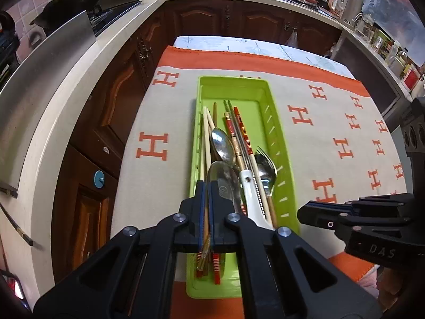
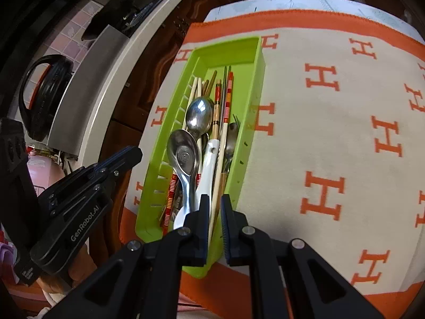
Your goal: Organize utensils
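Kitchen, H-patterned cloth [image 1: 164, 111]; left gripper [image 1: 206, 186] clenched on chopstick [image 1: 205, 228]; right gripper [image 2: 214, 202] slightly parted.

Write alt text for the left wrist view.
The left gripper, nearly shut, hangs over a green tray holding metal spoons, chopsticks, a fork and a white ceramic spoon. The tray sits on an orange-and-grey H-patterned cloth; the right gripper shows at the right edge.

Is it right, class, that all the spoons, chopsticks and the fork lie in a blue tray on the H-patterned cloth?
Not quite. The tray is lime green, not blue, as the left wrist view shows. The rest holds: the spoons, chopsticks and fork lie in it, on the H-patterned cloth.
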`<state>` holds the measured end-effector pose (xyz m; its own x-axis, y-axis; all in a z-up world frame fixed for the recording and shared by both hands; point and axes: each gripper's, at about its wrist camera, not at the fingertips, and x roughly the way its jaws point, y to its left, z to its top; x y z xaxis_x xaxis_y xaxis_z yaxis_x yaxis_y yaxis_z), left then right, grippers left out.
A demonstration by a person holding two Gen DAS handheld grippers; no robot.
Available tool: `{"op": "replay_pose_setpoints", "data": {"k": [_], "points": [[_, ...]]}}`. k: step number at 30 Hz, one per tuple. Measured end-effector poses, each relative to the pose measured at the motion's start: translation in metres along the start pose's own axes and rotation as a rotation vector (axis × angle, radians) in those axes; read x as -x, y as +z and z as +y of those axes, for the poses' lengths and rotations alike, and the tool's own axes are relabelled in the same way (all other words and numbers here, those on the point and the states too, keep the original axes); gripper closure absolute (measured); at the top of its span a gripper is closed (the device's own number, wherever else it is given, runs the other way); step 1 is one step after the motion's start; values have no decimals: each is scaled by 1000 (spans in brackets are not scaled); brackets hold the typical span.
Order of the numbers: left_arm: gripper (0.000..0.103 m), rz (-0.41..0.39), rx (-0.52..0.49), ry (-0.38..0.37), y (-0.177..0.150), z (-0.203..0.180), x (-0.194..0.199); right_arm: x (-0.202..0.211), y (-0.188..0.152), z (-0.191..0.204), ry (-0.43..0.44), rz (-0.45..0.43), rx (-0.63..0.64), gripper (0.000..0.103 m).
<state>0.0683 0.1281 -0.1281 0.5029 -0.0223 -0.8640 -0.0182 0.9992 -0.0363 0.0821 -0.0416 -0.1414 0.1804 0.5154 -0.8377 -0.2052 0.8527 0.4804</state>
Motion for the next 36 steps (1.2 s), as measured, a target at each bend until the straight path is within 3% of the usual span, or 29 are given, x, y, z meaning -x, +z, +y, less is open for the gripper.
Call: {"op": "replay_pose_setpoints", "data": {"k": [8, 11, 13, 21, 26, 31, 36], "points": [[98, -29, -27, -38, -2, -19, 25, 35, -9, -6, -42, -84, 26, 93], [80, -47, -22, -56, -3, -26, 39, 53, -13, -8, -60, -115, 40, 93], [61, -68, -11, -62, -5, -30, 50, 62, -16, -10, -69, -134, 46, 93], [49, -116, 9, -101, -14, -52, 88, 103, -37, -8, -133, -207, 87, 92], [41, -135, 26, -120, -19, -62, 110, 134, -48, -10, -190, -278, 100, 75], [22, -191, 17, -115, -20, -73, 137, 160, -56, -11, -225, -330, 94, 73], [20, -259, 8, -56, -15, -88, 168, 189, -63, -11, -216, -385, 78, 69]]}}
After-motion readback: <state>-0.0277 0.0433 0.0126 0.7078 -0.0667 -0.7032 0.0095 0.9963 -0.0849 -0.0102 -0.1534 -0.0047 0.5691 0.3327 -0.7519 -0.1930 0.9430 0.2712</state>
